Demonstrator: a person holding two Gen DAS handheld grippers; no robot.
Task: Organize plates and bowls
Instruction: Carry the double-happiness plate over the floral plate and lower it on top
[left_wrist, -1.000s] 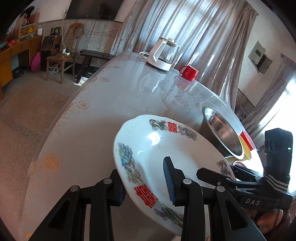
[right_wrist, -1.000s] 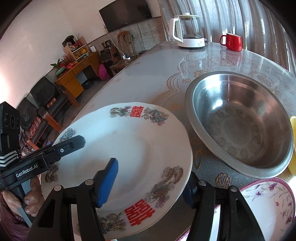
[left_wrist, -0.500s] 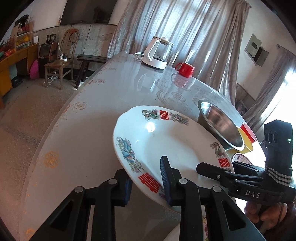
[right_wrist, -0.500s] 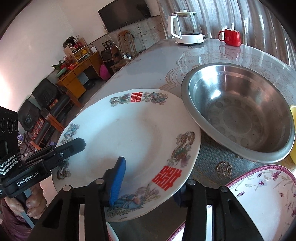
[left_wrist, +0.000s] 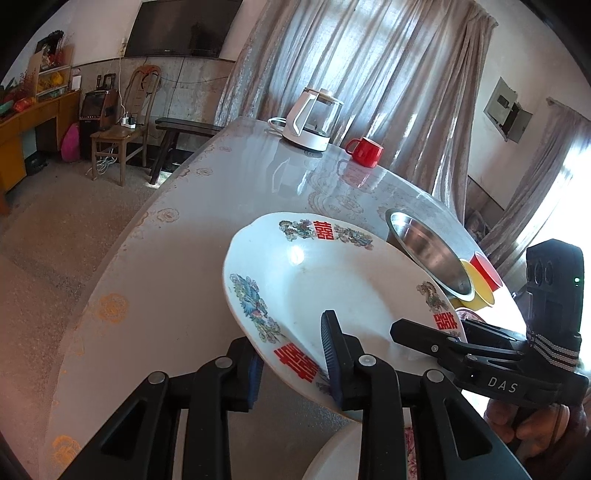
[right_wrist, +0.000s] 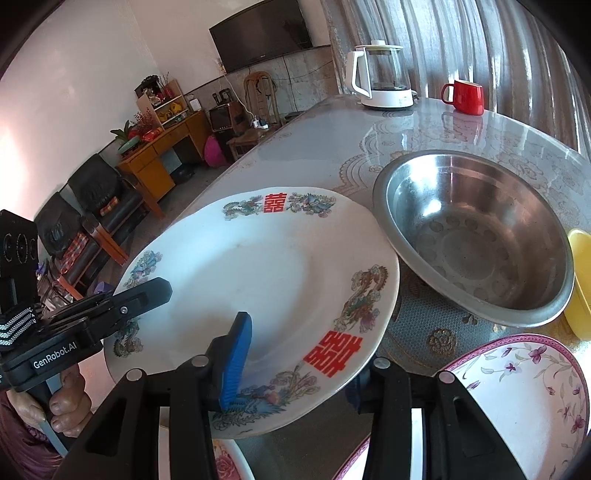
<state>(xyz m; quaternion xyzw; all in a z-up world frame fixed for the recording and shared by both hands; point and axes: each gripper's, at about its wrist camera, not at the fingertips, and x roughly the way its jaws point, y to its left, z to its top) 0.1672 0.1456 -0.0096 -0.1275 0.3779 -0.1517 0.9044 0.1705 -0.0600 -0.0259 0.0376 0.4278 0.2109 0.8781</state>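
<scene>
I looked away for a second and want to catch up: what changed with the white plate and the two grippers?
The right gripper has just closed onto the white plate, whose rim the left gripper also clamps. The plate has tilted up, its far rim now over the steel bowl. Kettle and red mug unchanged.

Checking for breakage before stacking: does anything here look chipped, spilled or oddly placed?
No chips or spills show. The one odd thing is the white plate: it is off the table, tilted, gripped at its rim by both the left gripper and right gripper.
</scene>
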